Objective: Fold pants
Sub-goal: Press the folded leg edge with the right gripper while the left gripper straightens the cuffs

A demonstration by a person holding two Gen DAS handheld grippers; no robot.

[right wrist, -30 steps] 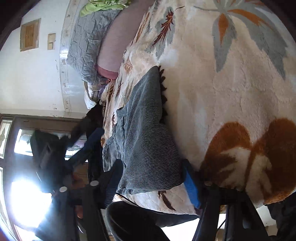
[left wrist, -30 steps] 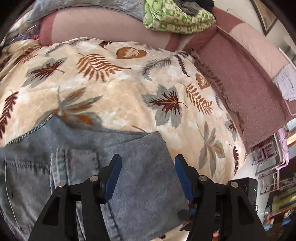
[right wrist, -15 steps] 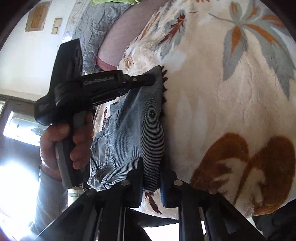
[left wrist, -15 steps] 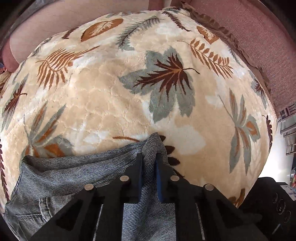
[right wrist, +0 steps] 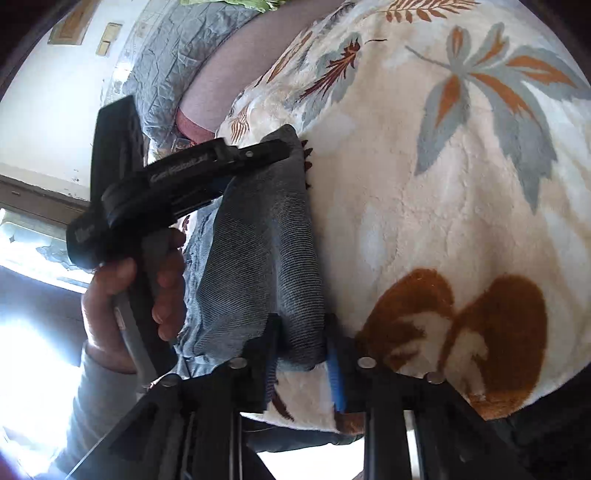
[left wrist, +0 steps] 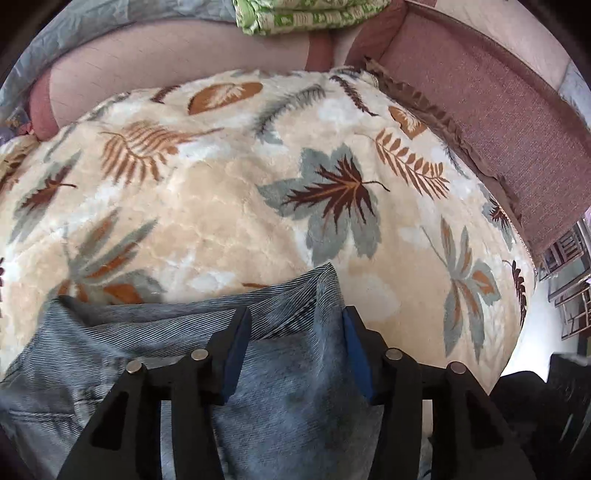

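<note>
Blue denim pants [left wrist: 280, 354] lie folded on a cream leaf-print blanket [left wrist: 229, 221] on a bed. My left gripper [left wrist: 295, 332] is open, its blue-padded fingers [left wrist: 236, 343] spread over the far corner of the fold. In the right wrist view the pants [right wrist: 266, 251] run away from me along the blanket's near edge. My right gripper [right wrist: 301, 358] is open with the near corner of the fold between its fingers. The left gripper body [right wrist: 177, 184], held in a hand, rests over the pants' far corner.
A pink-brown sofa back [left wrist: 498, 122] borders the blanket on the right. Folded green cloth [left wrist: 306, 14] and a grey quilt [right wrist: 177, 62] lie at the far end. The blanket's edge [right wrist: 317, 417] drops off just below my right gripper.
Both grippers were shut on the pants' fold half a second ago and have now opened. The pants lie released on the blanket.
</note>
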